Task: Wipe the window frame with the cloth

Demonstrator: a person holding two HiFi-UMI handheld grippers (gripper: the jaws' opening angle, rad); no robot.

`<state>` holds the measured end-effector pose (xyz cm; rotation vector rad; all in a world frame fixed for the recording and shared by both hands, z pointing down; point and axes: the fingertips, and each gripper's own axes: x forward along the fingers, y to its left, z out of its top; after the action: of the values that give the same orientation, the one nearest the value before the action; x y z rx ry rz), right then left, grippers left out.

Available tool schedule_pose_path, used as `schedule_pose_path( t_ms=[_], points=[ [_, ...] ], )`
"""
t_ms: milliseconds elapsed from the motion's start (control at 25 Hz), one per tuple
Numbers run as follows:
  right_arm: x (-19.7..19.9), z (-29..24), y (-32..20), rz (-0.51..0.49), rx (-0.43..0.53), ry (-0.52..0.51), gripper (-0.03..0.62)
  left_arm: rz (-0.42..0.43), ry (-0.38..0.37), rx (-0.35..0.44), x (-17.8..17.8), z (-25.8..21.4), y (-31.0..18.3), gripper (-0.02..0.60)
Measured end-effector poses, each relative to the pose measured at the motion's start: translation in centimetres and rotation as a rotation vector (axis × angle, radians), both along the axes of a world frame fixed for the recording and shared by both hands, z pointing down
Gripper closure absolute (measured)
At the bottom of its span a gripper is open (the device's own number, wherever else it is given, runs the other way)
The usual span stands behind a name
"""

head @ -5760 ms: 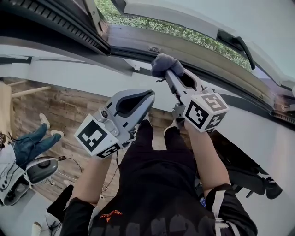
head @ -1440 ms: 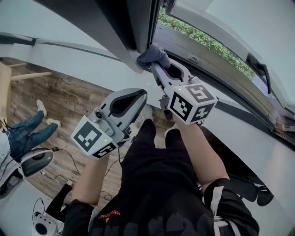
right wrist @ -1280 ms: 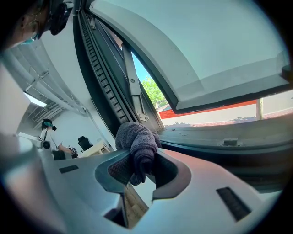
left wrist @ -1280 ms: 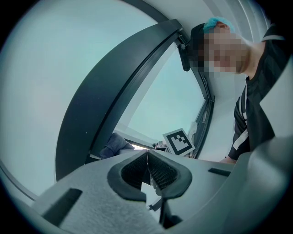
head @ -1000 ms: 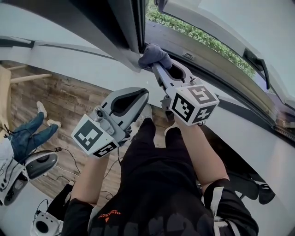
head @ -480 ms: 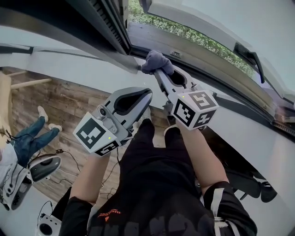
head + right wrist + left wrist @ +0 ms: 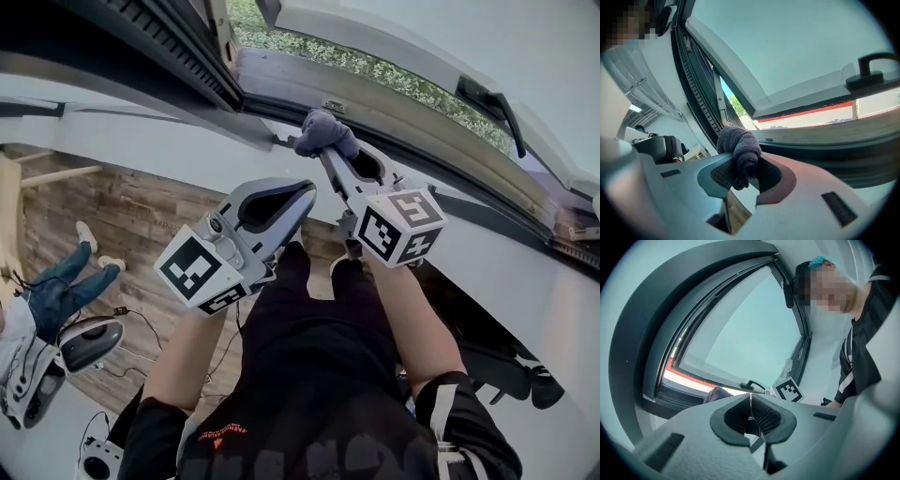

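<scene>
**At the window's lower rail: cloth clamped in the right tool, left tool idle**

Seen from the head view, the right tool (image 7: 330, 156) reaches up and forward with a bunched grey cloth (image 7: 322, 132) pinched at its tip. The cloth sits against the dark lower rail of the window frame (image 7: 272, 103), close to where the opened sash meets it. Whether it actually presses on the rail cannot be told from this angle. A black handle (image 7: 487, 94) lies farther right along the frame, well apart from the cloth. The left tool (image 7: 306, 191) hangs lower and nearer the body, beside the right one, and touches nothing. Below both are the person's black trousers (image 7: 319, 366) and a wooden floor (image 7: 103, 216).

From the left gripper view, the left tool (image 7: 750, 401) has its jaws shut together with nothing between them. Past its tip the cloth (image 7: 716, 393) shows as a dark lump at the bottom of the window frame (image 7: 642, 338), with the handle (image 7: 753, 385) just to its right.

From the right gripper view, the right tool (image 7: 743, 165) is clamped on the cloth (image 7: 738, 143). The cloth bulges up above the jaws and a fold of it hangs down between the pads. Beyond it runs the window frame (image 7: 825, 140), with the handle (image 7: 872, 72) up at the right.
</scene>
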<state>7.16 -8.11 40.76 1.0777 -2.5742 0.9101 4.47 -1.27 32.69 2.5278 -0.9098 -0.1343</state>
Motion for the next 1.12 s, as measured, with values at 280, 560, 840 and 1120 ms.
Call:
schedule_pose_path(
  t_ms=[280, 560, 840, 1120],
  points=[
    [1.7, -0.1, 0.2, 0.013, -0.006, 0.006, 0.499, 0.018, 0.002, 0.003, 1.5, -0.4, 0.0, 0.558],
    [0.9, -1.4, 0.7, -0.013, 0.006, -0.046, 0.499, -0.004, -0.001, 0.022, 0.6, -1.0, 0.1, 0.557],
    [-1.5, -4.3, 0.1, -0.044, 0.04, -0.07, 0.5, -0.042, -0.002, 0.054, -2.1, -3.0, -0.3, 0.557],
    [-4.6, -7.9, -1.3, -0.077, 0.095, -0.103, 0.5, -0.086, -0.008, 0.084, -5.4, -4.8, -1.4, 0.557]
  ],
)
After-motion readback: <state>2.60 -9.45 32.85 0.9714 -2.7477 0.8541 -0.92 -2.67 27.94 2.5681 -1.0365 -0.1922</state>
